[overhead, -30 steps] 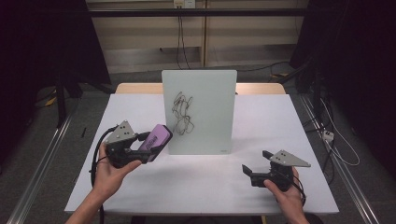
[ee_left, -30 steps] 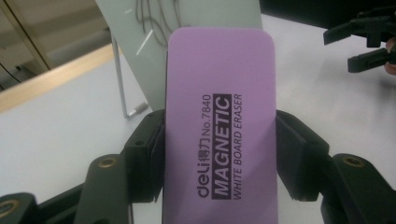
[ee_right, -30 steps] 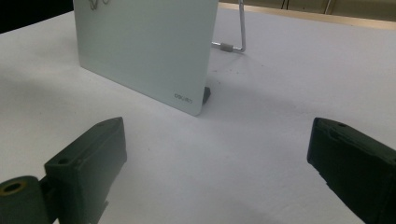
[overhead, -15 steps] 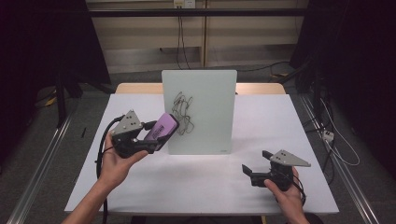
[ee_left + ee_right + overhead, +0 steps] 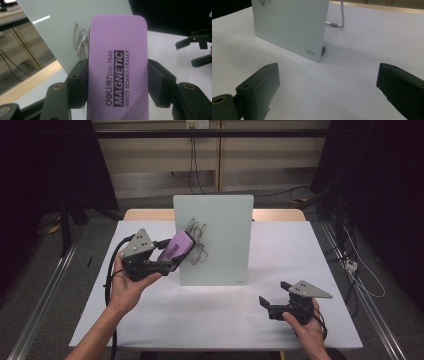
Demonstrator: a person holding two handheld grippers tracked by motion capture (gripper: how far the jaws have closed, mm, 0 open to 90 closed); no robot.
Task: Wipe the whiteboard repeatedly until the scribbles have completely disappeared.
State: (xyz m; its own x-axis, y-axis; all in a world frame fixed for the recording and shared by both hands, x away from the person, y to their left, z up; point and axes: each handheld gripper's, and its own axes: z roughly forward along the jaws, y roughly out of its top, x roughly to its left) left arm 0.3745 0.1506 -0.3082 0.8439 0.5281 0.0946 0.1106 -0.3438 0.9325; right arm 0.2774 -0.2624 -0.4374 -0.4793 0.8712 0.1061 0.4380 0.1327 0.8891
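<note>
Left gripper (image 5: pixel 167 262) clamps the purple eraser (image 5: pixel 176 250) just beside the whiteboard (image 5: pixel 225 245) scribble (image 5: pixel 196 241); right gripper (image 5: pixel 272 302) rests open, empty. Next: press eraser flat, wipe.

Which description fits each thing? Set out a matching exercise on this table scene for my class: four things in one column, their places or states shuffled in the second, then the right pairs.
1. purple eraser
2. whiteboard
3. right gripper
4. scribble

A. stands upright on the table
B. open, holding nothing
C. clamped in the left gripper
D. black lines on the board

Pairs: 1-C, 2-A, 3-B, 4-D
</note>
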